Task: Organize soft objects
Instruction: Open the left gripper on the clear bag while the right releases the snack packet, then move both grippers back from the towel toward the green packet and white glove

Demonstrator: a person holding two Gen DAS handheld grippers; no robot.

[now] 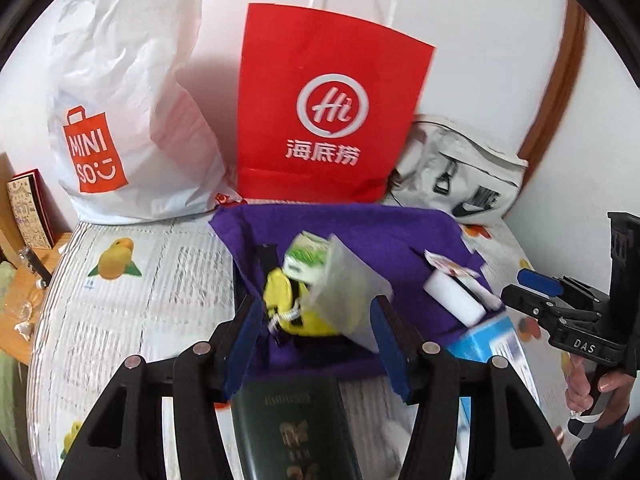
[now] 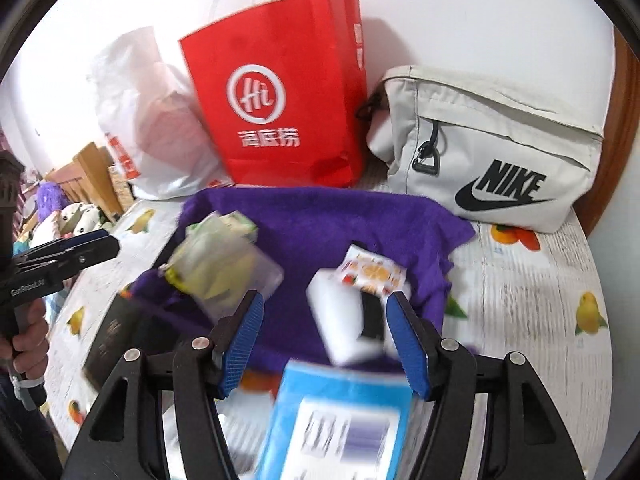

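both grippers' jaws gape empty over a purple cloth point(image 1: 360, 236) holding a yellow pouch point(image 1: 288, 304) and white sponge point(image 2: 340, 312).

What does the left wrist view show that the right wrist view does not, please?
Only the left wrist view shows the MINISO logo whole on the white plastic bag, a decorated box at the left edge, and the right gripper from outside.

Only the right wrist view shows the whole NIKE pouch, stuffed toys at the left, and the left gripper from outside.

Both show the red paper bag, the purple cloth, the white sponge block, the yellow item, the blue box, the dark booklet and the fruit-print cover.
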